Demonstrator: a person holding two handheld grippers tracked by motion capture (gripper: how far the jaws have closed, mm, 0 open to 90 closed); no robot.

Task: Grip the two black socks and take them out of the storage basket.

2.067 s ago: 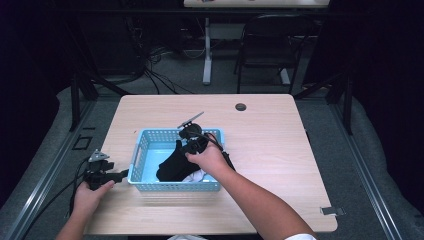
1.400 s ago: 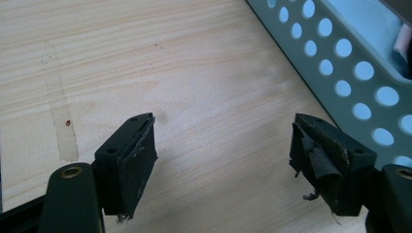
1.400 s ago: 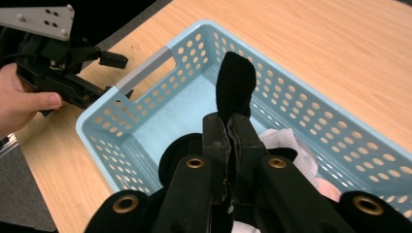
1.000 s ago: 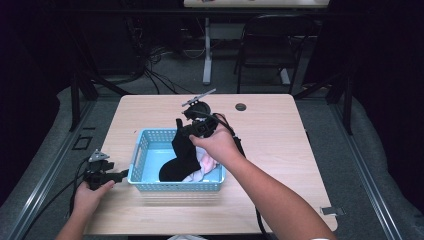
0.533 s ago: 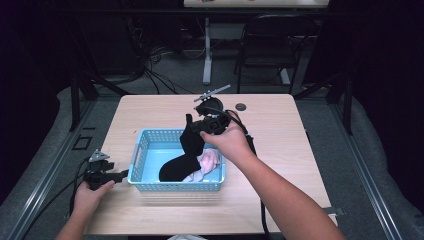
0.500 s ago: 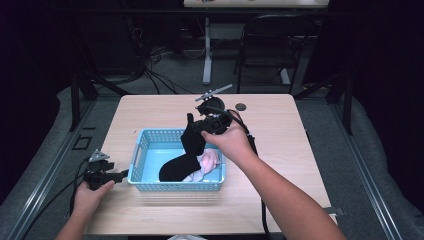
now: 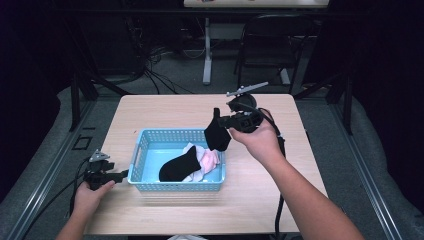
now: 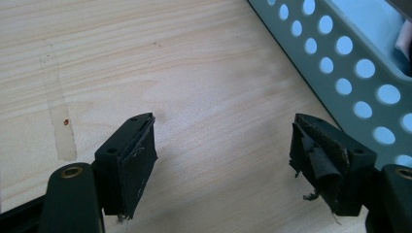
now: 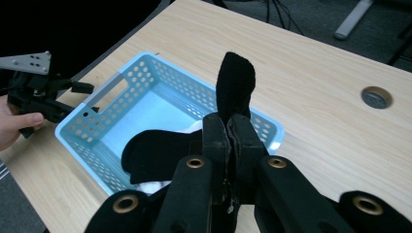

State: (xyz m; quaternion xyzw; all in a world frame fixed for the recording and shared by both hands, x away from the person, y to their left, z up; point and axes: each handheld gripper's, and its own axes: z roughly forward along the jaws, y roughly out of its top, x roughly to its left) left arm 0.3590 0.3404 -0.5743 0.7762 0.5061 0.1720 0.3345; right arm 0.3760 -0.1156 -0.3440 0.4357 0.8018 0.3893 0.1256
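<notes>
**Black sock held up over the blue basket**

High view: a light wooden table (image 7: 165, 112) carries a pale blue perforated basket (image 7: 176, 186) near its left-centre. Inside lie a second black sock (image 7: 179, 166) and some pink and white cloth (image 7: 206, 161) — the sock on top, towards the basket's near side. The right gripper (image 7: 226, 121) is raised above the basket's far right corner, in the person's right hand (image 7: 260, 140), and a black sock (image 7: 217, 133) hangs from it, clear of the basket's contents. The left gripper (image 7: 120, 175) rests low at the table's near left edge, just beside the basket's left wall, in the left hand (image 7: 90, 197). A small dark round grommet sits in the tabletop behind the right gripper, partly hidden by it. Beyond the table stand a dark chair (image 7: 272, 47) and a tangle of floor cables (image 7: 165, 75).

Left gripper view: the jaws stand wide apart with nothing between them, only bare wood grain. The basket's holed wall (image 8: 350, 73) runs along the right, close to the right-hand jaw, whose pad is frayed.

Right gripper view: the jaws are pressed together on the black sock (image 9: 235, 85), whose end rises above them. Below lie the basket (image 9: 121, 85) and the other black sock (image 9: 155, 153); the left gripper (image 9: 85, 88) waits at the basket's handle side — far left here. The round grommet (image 9: 375, 97) shows in the wood at right.
</notes>
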